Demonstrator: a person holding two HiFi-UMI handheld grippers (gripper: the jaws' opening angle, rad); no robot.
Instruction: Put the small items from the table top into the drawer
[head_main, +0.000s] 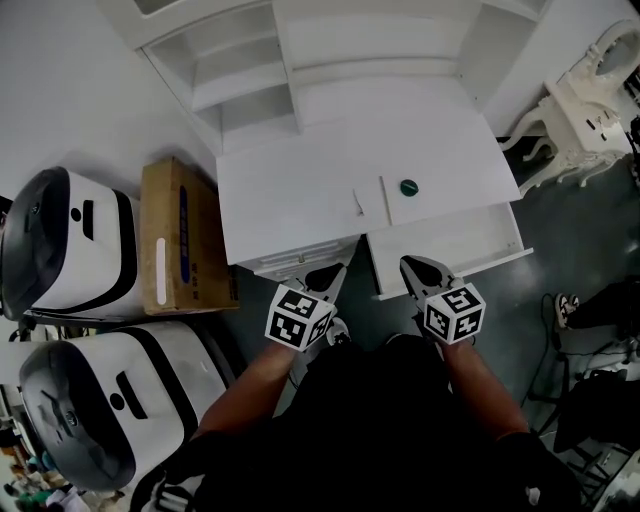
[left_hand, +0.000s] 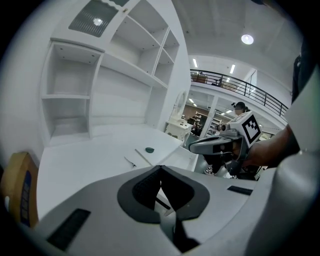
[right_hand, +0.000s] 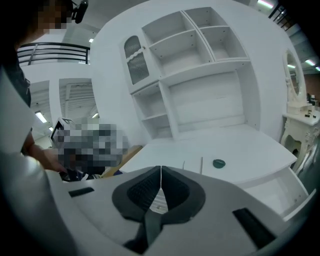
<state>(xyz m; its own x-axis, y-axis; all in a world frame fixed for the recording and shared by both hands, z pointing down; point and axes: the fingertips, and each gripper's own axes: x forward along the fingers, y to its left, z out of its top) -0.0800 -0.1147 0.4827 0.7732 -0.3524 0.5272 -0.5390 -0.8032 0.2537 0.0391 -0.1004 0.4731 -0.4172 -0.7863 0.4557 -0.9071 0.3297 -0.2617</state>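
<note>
Both grippers hang in front of the white worktop, short of its front edge. The left gripper has its jaws together with nothing between them, and the right gripper is likewise closed and empty.

Three small items lie ahead of them near the worktop's front right. They are a dark green round disc, a thin white stick just to its left, and a tiny bent piece further left. The stick's long axis runs front to back, away from the person.

The open drawer juts out below the items, straight ahead of the right gripper, so I judge that hand the nearer one for the disc.

A cardboard box beside the desk bears a blue printed strip, too small to read; the gripper cubes carry only square markers
</note>
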